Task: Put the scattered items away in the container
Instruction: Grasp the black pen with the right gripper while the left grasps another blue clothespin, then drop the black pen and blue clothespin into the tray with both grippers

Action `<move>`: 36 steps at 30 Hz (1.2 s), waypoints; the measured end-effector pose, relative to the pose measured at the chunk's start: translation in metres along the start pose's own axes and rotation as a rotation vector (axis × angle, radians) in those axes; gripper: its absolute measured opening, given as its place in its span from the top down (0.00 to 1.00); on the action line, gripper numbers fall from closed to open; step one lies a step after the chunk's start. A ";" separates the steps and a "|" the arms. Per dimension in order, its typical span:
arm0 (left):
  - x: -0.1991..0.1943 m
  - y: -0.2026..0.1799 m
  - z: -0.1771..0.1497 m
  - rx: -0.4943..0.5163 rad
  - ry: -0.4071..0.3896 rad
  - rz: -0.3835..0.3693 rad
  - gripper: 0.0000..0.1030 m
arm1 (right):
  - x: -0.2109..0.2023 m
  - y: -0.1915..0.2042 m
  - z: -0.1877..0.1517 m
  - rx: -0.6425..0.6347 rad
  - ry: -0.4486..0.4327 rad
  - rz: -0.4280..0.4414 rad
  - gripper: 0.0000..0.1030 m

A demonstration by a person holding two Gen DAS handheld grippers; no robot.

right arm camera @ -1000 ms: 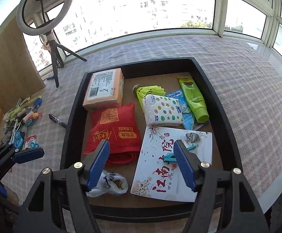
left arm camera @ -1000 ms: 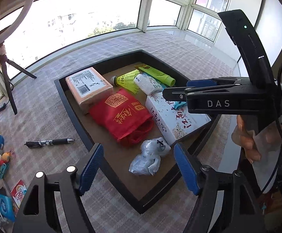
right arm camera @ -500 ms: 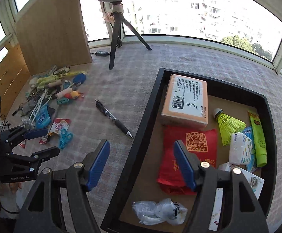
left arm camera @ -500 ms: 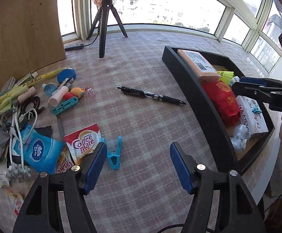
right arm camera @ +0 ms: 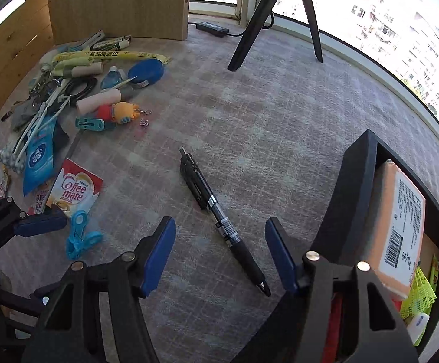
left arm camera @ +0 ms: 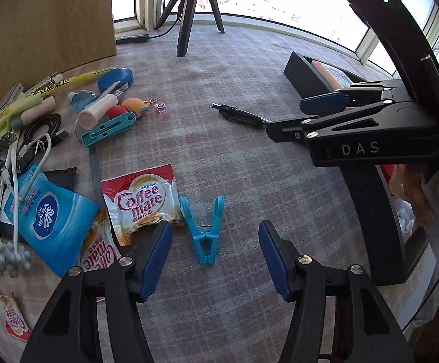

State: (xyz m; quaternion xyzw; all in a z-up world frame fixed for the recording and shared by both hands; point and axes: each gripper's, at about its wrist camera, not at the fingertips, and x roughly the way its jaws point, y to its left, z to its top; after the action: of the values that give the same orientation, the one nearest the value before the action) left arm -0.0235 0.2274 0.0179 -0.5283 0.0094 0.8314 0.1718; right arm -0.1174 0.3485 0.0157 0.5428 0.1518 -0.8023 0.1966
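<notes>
Left gripper (left arm camera: 214, 255), closing w/ nothing gripped, over blue clip (left arm camera: 204, 230); right gripper (right arm camera: 219, 254) closing, empty, probably above pen (right arm camera: 219, 217).

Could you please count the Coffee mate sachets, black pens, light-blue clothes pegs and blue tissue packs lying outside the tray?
Coffee mate sachets: 3
black pen: 1
light-blue clothes peg: 1
blue tissue pack: 1
Total: 6

Checked cloth (right arm camera: 280, 115), wooden board (right arm camera: 119, 3) — bright curved windows (right arm camera: 401, 30), tripod (right arm camera: 280, 15)
</notes>
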 end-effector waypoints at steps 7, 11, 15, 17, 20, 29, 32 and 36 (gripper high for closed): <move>0.010 -0.004 0.002 0.010 0.015 -0.008 0.67 | 0.019 -0.006 0.006 0.037 0.042 0.026 0.60; 0.008 -0.004 0.003 0.010 0.011 -0.005 0.76 | 0.015 -0.003 0.004 0.038 0.041 0.012 0.73; 0.006 -0.003 0.004 0.005 0.012 -0.015 0.76 | 0.011 -0.002 0.001 0.070 0.040 0.018 0.80; 0.005 -0.003 0.003 -0.001 0.013 -0.026 0.76 | 0.009 -0.003 -0.001 0.093 0.040 0.032 0.86; 0.002 -0.003 0.004 -0.009 0.011 -0.037 0.76 | 0.005 -0.005 -0.005 0.136 0.043 0.064 0.89; -0.023 -0.014 0.017 0.002 -0.030 -0.078 0.76 | -0.038 -0.023 -0.025 0.236 -0.062 0.119 0.89; -0.034 -0.030 0.026 0.037 -0.052 -0.103 0.76 | -0.059 -0.033 -0.028 0.269 -0.103 0.121 0.89; -0.045 -0.058 0.040 0.102 -0.077 -0.143 0.76 | -0.083 -0.058 -0.037 0.321 -0.136 0.093 0.89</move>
State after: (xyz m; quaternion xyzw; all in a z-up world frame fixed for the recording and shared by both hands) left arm -0.0240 0.2776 0.0847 -0.4858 0.0073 0.8353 0.2573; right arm -0.0875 0.4283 0.0814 0.5183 -0.0169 -0.8410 0.1542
